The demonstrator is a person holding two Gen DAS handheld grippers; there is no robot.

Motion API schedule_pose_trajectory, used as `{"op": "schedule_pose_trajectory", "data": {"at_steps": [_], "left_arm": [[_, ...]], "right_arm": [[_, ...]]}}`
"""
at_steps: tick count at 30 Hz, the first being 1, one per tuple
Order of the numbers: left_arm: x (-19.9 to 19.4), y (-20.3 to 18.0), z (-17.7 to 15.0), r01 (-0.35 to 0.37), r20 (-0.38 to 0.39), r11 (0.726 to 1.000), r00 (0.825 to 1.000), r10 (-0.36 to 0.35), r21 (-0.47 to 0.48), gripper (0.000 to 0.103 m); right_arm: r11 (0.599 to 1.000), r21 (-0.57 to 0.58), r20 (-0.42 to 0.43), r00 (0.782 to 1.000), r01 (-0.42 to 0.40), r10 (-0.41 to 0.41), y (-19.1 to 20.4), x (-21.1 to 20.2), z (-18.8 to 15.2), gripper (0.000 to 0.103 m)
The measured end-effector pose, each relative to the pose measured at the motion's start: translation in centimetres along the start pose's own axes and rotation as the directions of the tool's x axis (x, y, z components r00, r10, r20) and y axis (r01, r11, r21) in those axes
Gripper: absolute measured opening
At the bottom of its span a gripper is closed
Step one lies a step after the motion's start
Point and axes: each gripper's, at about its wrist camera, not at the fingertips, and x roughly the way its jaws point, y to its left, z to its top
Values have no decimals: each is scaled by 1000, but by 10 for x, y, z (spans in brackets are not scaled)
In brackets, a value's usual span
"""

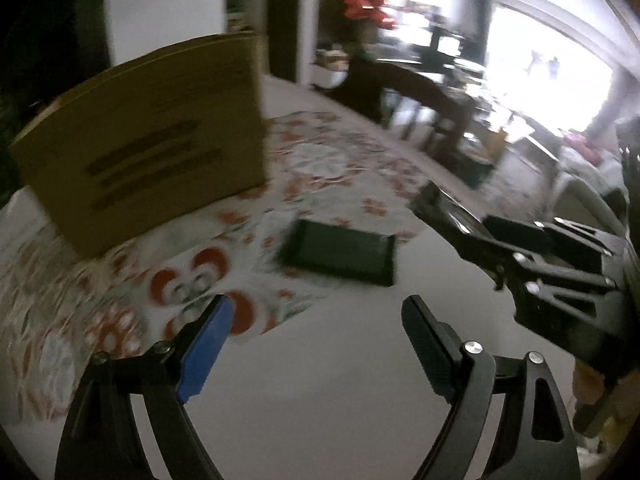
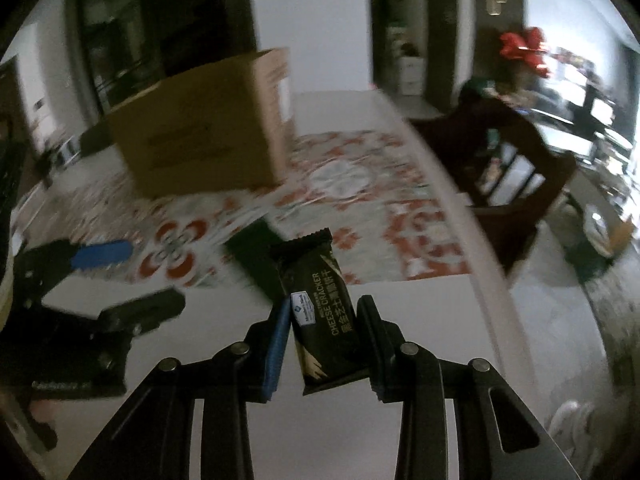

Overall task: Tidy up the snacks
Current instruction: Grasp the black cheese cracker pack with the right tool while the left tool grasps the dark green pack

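Note:
My right gripper (image 2: pixel 324 312) is shut on a black cheese cracker packet (image 2: pixel 320 308) and holds it above the white table. A second dark snack packet (image 1: pixel 340 252) lies flat on the table at the edge of the floral cloth; it also shows in the right wrist view (image 2: pixel 252 256) behind the held packet. A brown cardboard box (image 1: pixel 152 152) stands on the cloth at the back left, also seen in the right wrist view (image 2: pixel 208 128). My left gripper (image 1: pixel 316 316) is open and empty, just in front of the lying packet. The right gripper shows at the right in the left wrist view (image 1: pixel 452 216).
A floral tablecloth (image 1: pixel 332 160) covers the far part of the white table (image 1: pixel 320 392). A dark wooden chair (image 2: pixel 516 176) stands past the table's right edge. A red flower arrangement (image 1: pixel 368 4) stands further back. The left gripper appears at the left in the right wrist view (image 2: pixel 136 280).

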Motion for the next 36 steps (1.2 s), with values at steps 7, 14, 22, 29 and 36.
{"op": "schedule_pose_trajectory", "data": {"at_steps": [7, 14, 22, 29, 36], "left_arm": [[26, -13, 18, 73, -26, 987, 997, -70, 142, 99], [56, -16, 36, 136, -77, 970, 989, -123, 199, 100], [68, -22, 39, 128, -96, 955, 990, -106, 267, 101], [83, -16, 42, 146, -119, 953, 986, -118, 266, 101], [96, -15, 41, 128, -145, 956, 985, -92, 264, 102]], "right_arm": [[996, 29, 43, 995, 86, -87, -5, -5, 1, 35], [991, 75, 19, 994, 110, -112, -16, 9, 2, 29], [991, 92, -30, 995, 101, -98, -20, 15, 0, 41], [979, 138, -82, 987, 147, -137, -24, 24, -2, 43], [966, 187, -99, 982, 176, -160, -28, 28, -3, 43]]}}
